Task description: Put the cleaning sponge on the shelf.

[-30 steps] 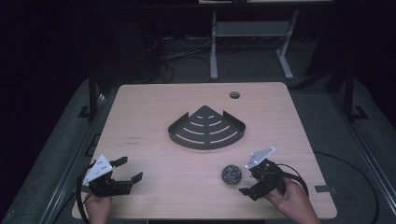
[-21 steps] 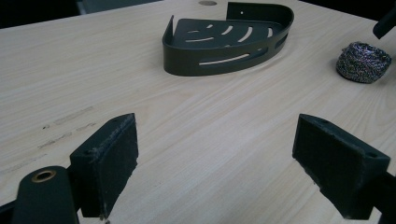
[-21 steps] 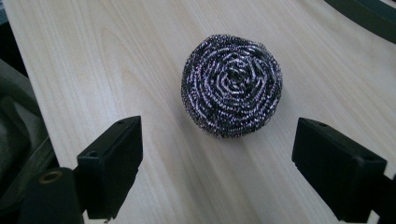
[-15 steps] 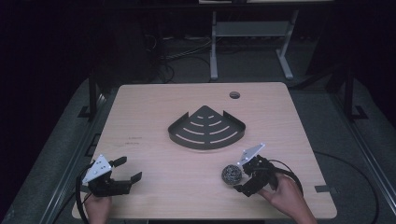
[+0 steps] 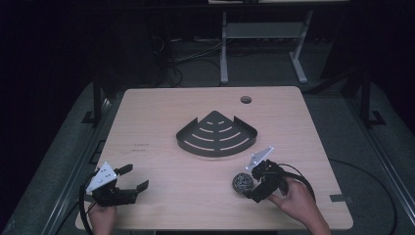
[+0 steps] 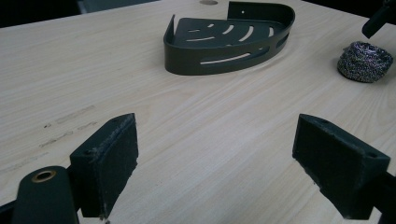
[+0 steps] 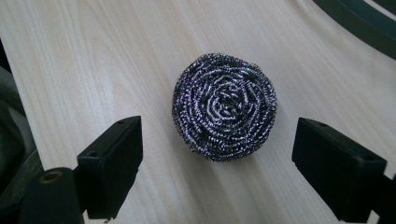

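Note:
A round steel-wool scourer (image 5: 242, 182) (image 7: 225, 106) (image 6: 364, 61) lies on the wooden table (image 5: 161, 112), toward the front right. My right gripper (image 5: 250, 186) (image 7: 217, 175) hovers just over it, open, its jaws spread wider than the scourer and standing on either side of it, tilted down. A black slotted corner shelf (image 5: 217, 133) (image 6: 224, 37) sits flat at the table's middle. My left gripper (image 5: 133, 177) (image 6: 215, 163) is open near the front left corner, with only bare wood between its jaws.
A round cable hole (image 5: 245, 99) pierces the table near its back edge. A metal stand (image 5: 259, 34) and cables lie on the dark floor behind. The table's front edge is close beneath both hands.
My right gripper has moved left and forward, from beside the scourer to over it, with its jaws now straddling it. The left gripper has stayed put.

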